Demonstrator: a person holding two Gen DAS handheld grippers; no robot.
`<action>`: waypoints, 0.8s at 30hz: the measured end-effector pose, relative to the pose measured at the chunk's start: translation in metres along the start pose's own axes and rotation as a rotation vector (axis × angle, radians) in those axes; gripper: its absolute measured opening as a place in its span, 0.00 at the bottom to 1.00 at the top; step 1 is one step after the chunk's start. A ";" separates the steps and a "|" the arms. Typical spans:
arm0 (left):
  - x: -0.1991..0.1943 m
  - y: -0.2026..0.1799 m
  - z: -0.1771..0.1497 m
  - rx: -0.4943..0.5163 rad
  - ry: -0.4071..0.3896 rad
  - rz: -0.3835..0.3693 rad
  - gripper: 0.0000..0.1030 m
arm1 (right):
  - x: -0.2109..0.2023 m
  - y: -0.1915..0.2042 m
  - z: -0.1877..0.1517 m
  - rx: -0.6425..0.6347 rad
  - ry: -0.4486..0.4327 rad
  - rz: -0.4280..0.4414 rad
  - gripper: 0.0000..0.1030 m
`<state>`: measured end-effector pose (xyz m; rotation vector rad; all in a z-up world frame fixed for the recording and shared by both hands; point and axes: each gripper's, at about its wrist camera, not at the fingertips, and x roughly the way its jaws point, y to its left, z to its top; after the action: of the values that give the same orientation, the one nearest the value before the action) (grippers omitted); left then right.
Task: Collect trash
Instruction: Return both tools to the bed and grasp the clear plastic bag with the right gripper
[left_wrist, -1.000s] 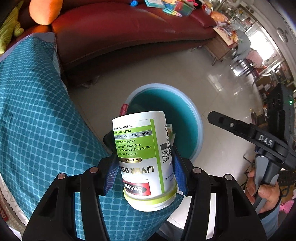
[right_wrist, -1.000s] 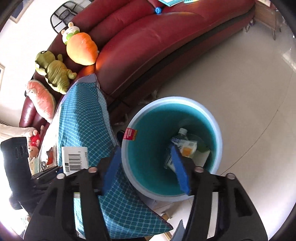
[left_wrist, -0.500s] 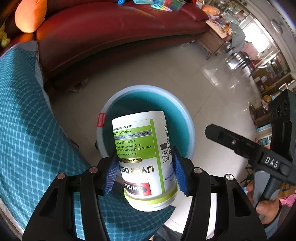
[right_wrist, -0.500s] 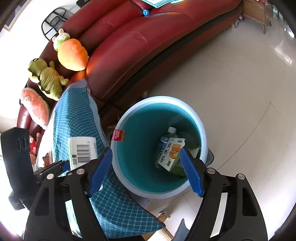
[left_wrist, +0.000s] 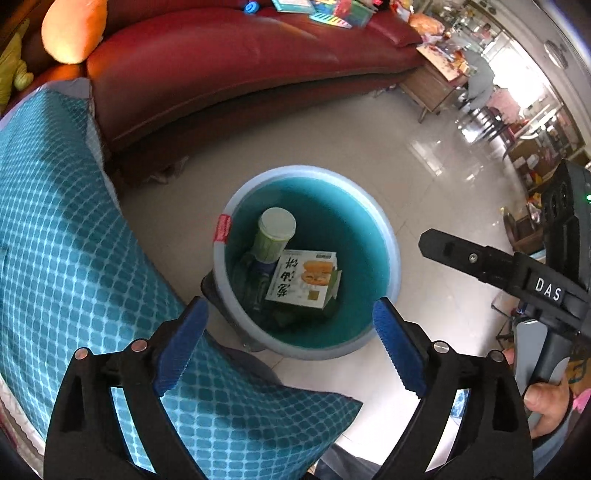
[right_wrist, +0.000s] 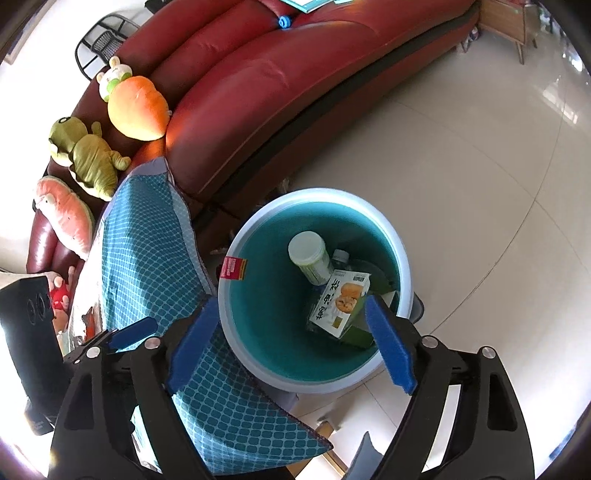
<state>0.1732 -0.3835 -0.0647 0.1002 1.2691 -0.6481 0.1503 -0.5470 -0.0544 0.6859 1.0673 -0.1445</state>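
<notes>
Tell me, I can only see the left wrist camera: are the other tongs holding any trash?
Observer: No. The right tongs are open with nothing between them. They have just been opening wider, above the bin.
Operator: What's in there that I can't see?
Observer: A clear bottle with a white cap pokes out between the jar and the carton.
Operator: Any toys I'm missing?
Observer: A pink watermelon plush lies on the red sofa, beside a green frog plush.
</notes>
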 end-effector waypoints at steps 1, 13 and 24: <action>-0.002 0.003 -0.002 -0.004 0.001 -0.001 0.89 | 0.001 0.002 -0.001 0.002 0.006 -0.004 0.79; -0.046 0.051 -0.049 -0.069 -0.031 0.035 0.90 | -0.004 0.051 -0.021 -0.055 0.012 0.015 0.83; -0.106 0.128 -0.111 -0.167 -0.086 0.078 0.91 | 0.000 0.131 -0.061 -0.177 0.048 0.050 0.83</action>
<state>0.1271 -0.1905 -0.0390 -0.0156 1.2245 -0.4724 0.1598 -0.4086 -0.0141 0.5579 1.0936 0.0099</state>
